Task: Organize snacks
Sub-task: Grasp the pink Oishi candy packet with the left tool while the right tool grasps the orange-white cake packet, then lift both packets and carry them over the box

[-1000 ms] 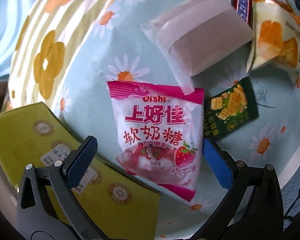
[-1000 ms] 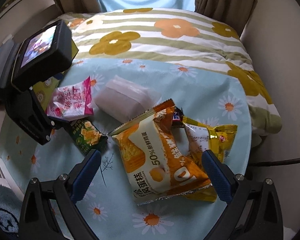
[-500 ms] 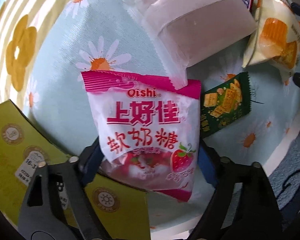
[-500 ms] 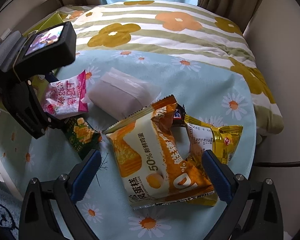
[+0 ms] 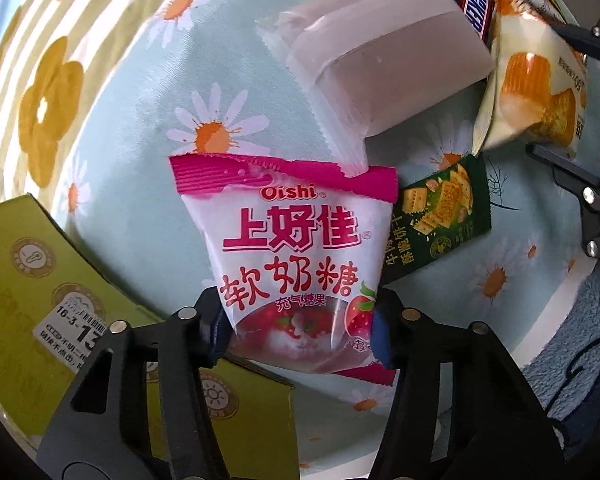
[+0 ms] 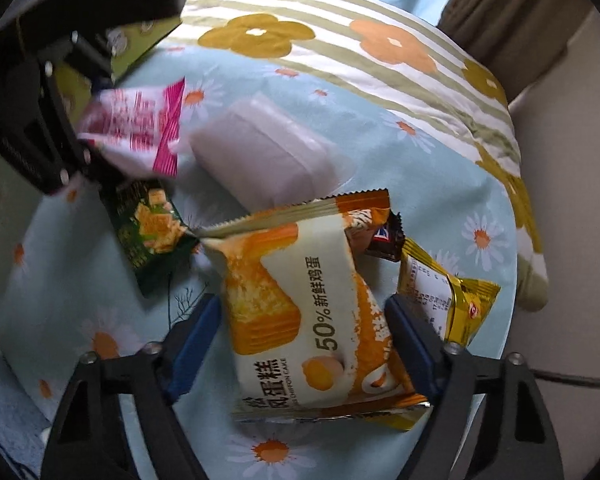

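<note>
Right now the left gripper (image 5: pixel 300 336) is pinching the lower end of the pink Oishi candy bag (image 5: pixel 296 256); its jaws have just been closing, both blue pads are pressing the bag's sides, and the bag is bulging up between them. Bag is sitting over the edge of the yellow-green box (image 5: pixel 32 280), which is lying low on the left side of the daisy-print cloth (image 5: pixel 140 160). Just right of the candy bag, the dark green cracker packet (image 5: pixel 440 220) is lying flat with one corner tucked under it. Beyond that, the pale translucent wrapped block (image 5: pixel 388 68) is overlapping the candy bag's top seal with its crimped edge.

Right gripper (image 6: pixel 300 344) is straddling the orange chiffon cake bag (image 6: pixel 300 320); jaws have just been closing and are standing half-wide with the bag between them. Right pad is looking like it's touching the bag's edge, left pad is sitting a hair off, so no firm clamp. Yellow packet (image 6: pixel 460 300) is lying partly under the cake bag on its right side. Dark chocolate bar (image 6: pixel 384 240) is poking out behind the cake bag's top. Farther back, the striped flower-print pillow (image 6: pixel 340 40) is filling the rear, with curtains (image 6: pixel 500 0) behind it.
</note>
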A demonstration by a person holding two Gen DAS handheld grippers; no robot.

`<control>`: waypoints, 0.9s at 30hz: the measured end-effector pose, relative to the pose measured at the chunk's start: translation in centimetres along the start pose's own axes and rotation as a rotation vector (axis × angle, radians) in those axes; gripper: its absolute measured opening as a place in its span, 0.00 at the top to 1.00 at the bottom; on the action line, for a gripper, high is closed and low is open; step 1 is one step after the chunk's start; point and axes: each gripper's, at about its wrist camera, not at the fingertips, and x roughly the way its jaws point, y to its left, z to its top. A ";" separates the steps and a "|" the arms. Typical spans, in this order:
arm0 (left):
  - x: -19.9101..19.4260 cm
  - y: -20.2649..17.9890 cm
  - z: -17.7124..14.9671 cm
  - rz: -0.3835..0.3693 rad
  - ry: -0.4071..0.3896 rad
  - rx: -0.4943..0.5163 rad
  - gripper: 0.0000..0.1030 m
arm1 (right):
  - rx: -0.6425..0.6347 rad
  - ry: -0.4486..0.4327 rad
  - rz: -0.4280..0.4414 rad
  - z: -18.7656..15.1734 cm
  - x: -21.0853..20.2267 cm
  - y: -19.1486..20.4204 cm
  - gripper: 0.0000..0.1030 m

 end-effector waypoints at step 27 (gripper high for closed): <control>-8.5 -1.6 -6.2 -0.001 -0.205 -0.188 0.55 | 0.098 -0.132 0.098 -1.1 -7.4 -1.9 0.43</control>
